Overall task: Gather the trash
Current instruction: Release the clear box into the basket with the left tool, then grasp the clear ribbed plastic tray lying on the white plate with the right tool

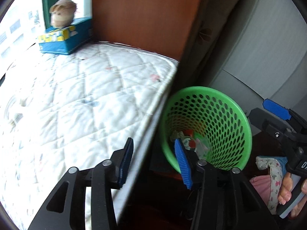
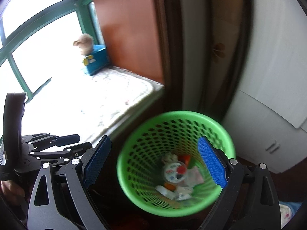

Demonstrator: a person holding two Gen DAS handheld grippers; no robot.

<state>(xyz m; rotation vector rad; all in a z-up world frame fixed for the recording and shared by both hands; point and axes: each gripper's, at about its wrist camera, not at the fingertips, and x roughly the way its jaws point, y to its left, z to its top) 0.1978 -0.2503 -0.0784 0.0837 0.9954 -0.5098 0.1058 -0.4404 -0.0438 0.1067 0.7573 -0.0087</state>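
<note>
Trash [image 2: 177,174]: wrappers, round printed lid, writing unreadable.
Basket [image 2: 172,122]: green, perforated.
Left gripper [image 1: 156,160]: released, empty.
Right gripper [image 2: 155,161]: released, empty.

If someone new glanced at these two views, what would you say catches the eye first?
The bright green perforated wastebasket stands out at once, sitting on the dark floor beside the bed with wrappers and a round printed lid at its bottom. Next comes the white quilted mattress, and at its far corner by the window a blue box with a doll's head on it. Both pairs of blue-padded jaws stand open and empty.
</note>
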